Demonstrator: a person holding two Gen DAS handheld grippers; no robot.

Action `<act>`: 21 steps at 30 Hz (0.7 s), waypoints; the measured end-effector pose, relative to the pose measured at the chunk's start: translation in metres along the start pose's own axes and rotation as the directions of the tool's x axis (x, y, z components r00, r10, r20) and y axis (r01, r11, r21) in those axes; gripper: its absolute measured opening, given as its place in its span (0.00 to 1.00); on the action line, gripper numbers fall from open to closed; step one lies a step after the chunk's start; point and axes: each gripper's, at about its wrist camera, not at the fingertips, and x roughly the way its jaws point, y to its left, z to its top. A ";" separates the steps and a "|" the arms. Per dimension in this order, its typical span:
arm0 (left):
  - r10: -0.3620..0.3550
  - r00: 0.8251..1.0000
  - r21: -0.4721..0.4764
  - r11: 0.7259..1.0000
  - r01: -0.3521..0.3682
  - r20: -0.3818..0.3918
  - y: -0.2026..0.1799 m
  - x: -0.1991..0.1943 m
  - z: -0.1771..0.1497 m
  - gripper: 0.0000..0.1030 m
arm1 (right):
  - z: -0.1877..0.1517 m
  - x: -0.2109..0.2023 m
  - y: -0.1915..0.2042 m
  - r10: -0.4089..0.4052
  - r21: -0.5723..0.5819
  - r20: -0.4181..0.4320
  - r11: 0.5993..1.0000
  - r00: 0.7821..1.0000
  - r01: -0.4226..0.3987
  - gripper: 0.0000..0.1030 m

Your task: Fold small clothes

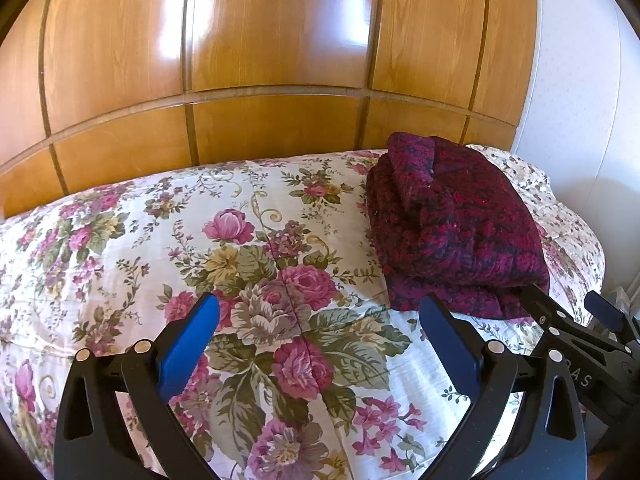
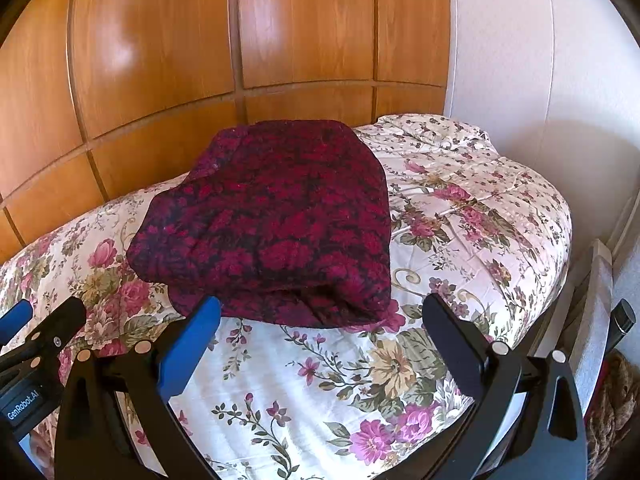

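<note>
A dark red and purple knitted garment [image 1: 452, 224] lies folded in a thick stack on the floral bedspread [image 1: 248, 240], at the right in the left wrist view and at the centre in the right wrist view [image 2: 276, 220]. My left gripper [image 1: 320, 312] is open and empty, above the bedspread to the left of the garment. My right gripper [image 2: 320, 312] is open and empty, just in front of the garment's near edge. The right gripper also shows at the right edge of the left wrist view [image 1: 568, 308], close to the garment's near right corner.
A wooden panelled wardrobe [image 1: 260, 60] stands right behind the bed. A white wall [image 2: 540, 60] is at the right. The bed's right edge [image 2: 560, 240] drops toward a white radiator-like object [image 2: 596, 312] and a brown thing on the floor [image 2: 612, 408].
</note>
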 end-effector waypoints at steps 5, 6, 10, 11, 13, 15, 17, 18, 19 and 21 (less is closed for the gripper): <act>0.001 1.000 0.009 1.000 -0.001 0.002 -0.001 -0.001 0.000 0.96 | 0.000 0.000 0.000 -0.001 0.003 -0.002 1.000 1.000 0.001 0.98; 0.001 1.000 0.009 1.000 -0.001 0.002 -0.001 -0.001 0.000 0.96 | 0.000 0.000 0.000 -0.001 0.004 -0.001 1.000 1.000 0.001 0.98; -0.002 1.000 0.008 1.000 0.002 0.002 0.001 -0.001 0.000 0.96 | 0.000 0.000 0.000 -0.001 0.004 -0.002 1.000 1.000 0.001 0.98; -0.001 1.000 0.008 1.000 0.001 0.002 0.001 -0.001 0.000 0.96 | -0.001 0.000 0.000 -0.001 0.006 -0.003 1.000 1.000 0.001 0.98; -0.002 1.000 0.009 1.000 0.002 0.003 0.001 -0.001 0.000 0.96 | 0.000 0.000 0.000 0.001 0.005 -0.006 1.000 1.000 -0.001 0.98; 0.000 1.000 0.013 1.000 0.000 0.005 0.001 -0.001 0.000 0.96 | 0.000 0.001 0.000 0.001 0.003 -0.008 1.000 1.000 -0.001 0.98; 0.004 1.000 0.014 1.000 -0.004 0.012 -0.001 -0.002 0.001 0.96 | -0.001 0.001 0.001 0.002 0.005 -0.009 1.000 1.000 -0.002 0.98; 0.003 1.000 0.015 1.000 -0.003 0.017 -0.001 -0.002 0.001 0.96 | -0.001 0.001 0.001 0.001 0.004 -0.008 1.000 1.000 -0.001 0.98; 0.005 1.000 0.015 1.000 -0.006 0.018 -0.001 -0.002 0.001 0.96 | -0.001 0.001 0.001 0.001 0.003 -0.007 1.000 1.000 -0.001 0.98; 0.006 1.000 0.005 1.000 -0.006 0.012 0.000 0.000 0.002 0.96 | -0.001 0.001 0.001 0.001 0.003 -0.005 1.000 1.000 -0.001 0.98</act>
